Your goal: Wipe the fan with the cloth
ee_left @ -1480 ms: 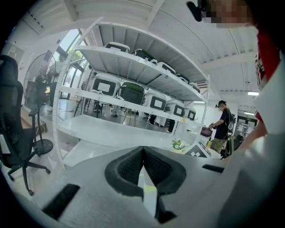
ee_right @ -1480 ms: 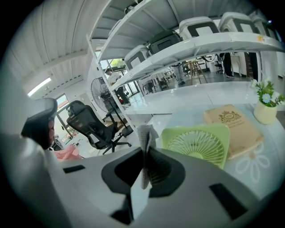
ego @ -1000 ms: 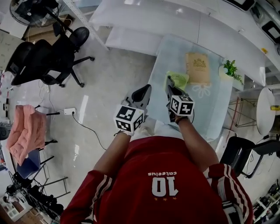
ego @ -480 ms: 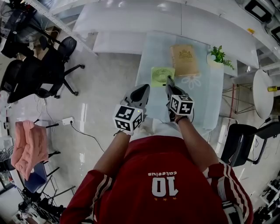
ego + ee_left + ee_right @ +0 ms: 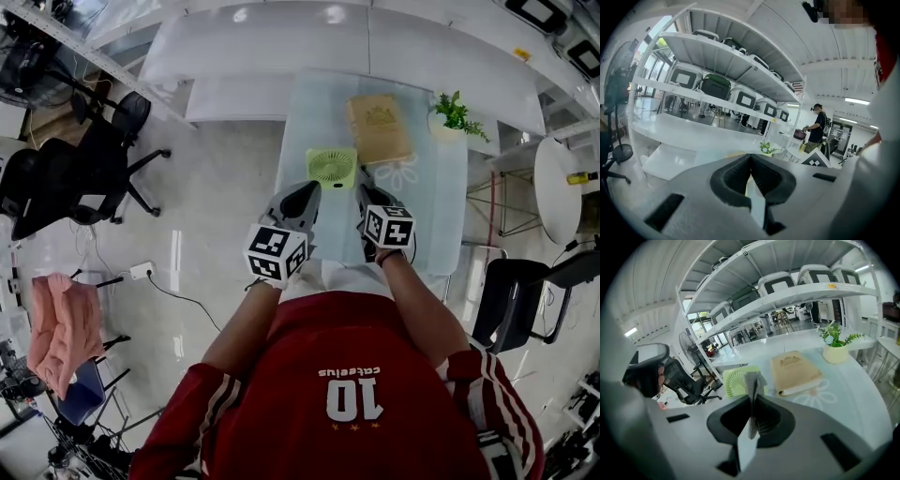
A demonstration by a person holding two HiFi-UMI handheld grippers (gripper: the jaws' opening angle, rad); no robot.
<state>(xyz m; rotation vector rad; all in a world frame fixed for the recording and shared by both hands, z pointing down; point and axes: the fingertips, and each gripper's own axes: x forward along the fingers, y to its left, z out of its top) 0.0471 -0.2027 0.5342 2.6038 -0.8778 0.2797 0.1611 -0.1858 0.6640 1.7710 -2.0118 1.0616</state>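
Fan (image 5: 331, 167) stood upper centre of frame on glass table (image 5: 431, 211), apparently not yet wiped. Right gripper (image 5: 362, 180) clamped grey cloth (image 5: 751, 380), just short of fan. Left gripper (image 5: 312, 190) pinched closed, empty. Wiping all ahead.

My left claw (image 5: 303, 198) is closed on nothing, held out ahead of my chest. My right claw (image 5: 365, 192) is just beside it, pinching a grey cloth (image 5: 752, 380). My left forearm (image 5: 246, 323) and right forearm (image 5: 422, 300) reach forward, bare.
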